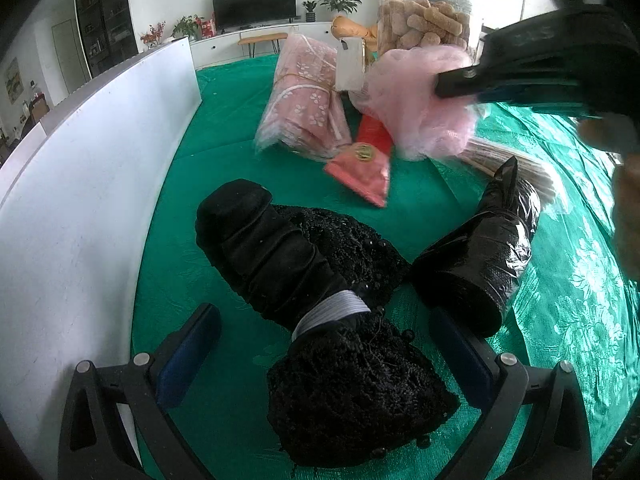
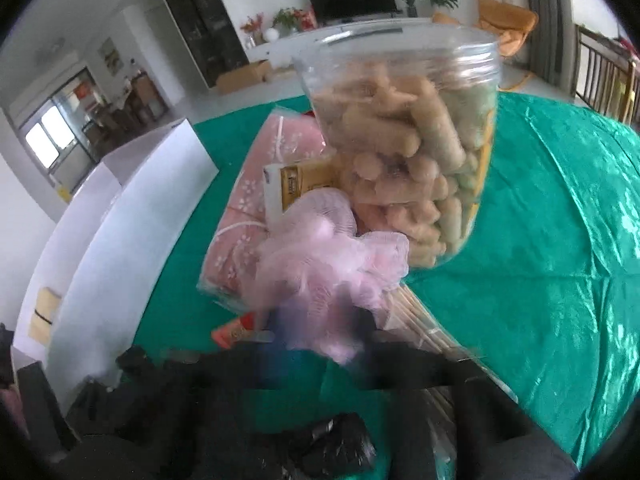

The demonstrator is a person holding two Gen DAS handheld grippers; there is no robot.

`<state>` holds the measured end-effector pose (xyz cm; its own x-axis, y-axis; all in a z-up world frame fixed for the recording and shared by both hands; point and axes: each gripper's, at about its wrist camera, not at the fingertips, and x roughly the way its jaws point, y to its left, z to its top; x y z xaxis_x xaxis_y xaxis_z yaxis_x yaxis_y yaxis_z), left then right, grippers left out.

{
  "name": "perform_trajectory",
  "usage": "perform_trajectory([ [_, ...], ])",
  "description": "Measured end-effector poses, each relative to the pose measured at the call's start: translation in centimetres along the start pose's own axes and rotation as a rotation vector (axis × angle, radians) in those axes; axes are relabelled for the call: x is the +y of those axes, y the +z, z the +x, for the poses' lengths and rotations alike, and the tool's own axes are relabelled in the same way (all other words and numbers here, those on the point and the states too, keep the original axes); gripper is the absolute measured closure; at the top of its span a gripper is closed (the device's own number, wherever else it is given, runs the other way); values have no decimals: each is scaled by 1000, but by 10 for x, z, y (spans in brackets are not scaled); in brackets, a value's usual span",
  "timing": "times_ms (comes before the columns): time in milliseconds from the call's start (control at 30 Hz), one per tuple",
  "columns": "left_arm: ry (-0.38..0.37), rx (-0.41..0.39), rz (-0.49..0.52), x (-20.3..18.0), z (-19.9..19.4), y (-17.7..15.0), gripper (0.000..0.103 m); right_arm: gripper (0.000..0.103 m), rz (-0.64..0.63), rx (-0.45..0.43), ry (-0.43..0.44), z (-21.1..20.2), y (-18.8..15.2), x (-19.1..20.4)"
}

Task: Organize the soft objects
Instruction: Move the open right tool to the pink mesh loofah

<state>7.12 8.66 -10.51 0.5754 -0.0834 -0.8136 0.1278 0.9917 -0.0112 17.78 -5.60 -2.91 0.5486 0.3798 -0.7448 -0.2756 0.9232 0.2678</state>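
1. The right gripper [image 1: 452,86] has its jaws clamped on a pink mesh puff [image 1: 420,100], holding it above the tabletop [image 1: 224,184], likely to carry it off for sorting.
2. The left gripper [image 1: 324,364] waits, jaws apart around a black knit bundle [image 1: 352,392] lying between them, untouched.

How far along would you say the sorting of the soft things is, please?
Early. Done: nothing shows as sorted. In hand: the right gripper is shut on the pink mesh puff, lifted by the jar. Left: the black knit bundle between the open left gripper's fingers, and the pink packet.
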Motion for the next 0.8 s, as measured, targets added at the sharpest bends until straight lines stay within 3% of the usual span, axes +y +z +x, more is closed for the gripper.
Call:
perform_trajectory([
  [167, 0, 0, 0, 0, 0, 0, 0, 88, 99, -120, 73, -60, -14, -34],
  [300, 0, 0, 0, 0, 0, 0, 0, 82, 278, -241, 46, -108, -38, -95],
  [467, 0, 0, 0, 0, 0, 0, 0, 76, 497, -174, -64, -102, -88, -182],
  [533, 0, 0, 0, 0, 1, 0, 0, 62, 510, -175, -103, -107, -107, -193],
  [567, 0, 0, 0, 0, 1, 0, 0, 36, 504, -188, -114, -112, -116, -194],
  [600, 0, 0, 0, 0, 1, 0, 0, 21, 494, -199, -113, -117, -121, -194],
  [667, 0, 0, 0, 0, 1, 0, 0, 22, 474, -210, -127, -123, -136, -193],
  [733, 0, 0, 0, 0, 0, 0, 0, 21, 517, -183, -125, -126, -143, -196],
  [800, 0, 0, 0, 0, 1, 0, 0, 21, 555, -215, -110, -135, -146, -199],
])
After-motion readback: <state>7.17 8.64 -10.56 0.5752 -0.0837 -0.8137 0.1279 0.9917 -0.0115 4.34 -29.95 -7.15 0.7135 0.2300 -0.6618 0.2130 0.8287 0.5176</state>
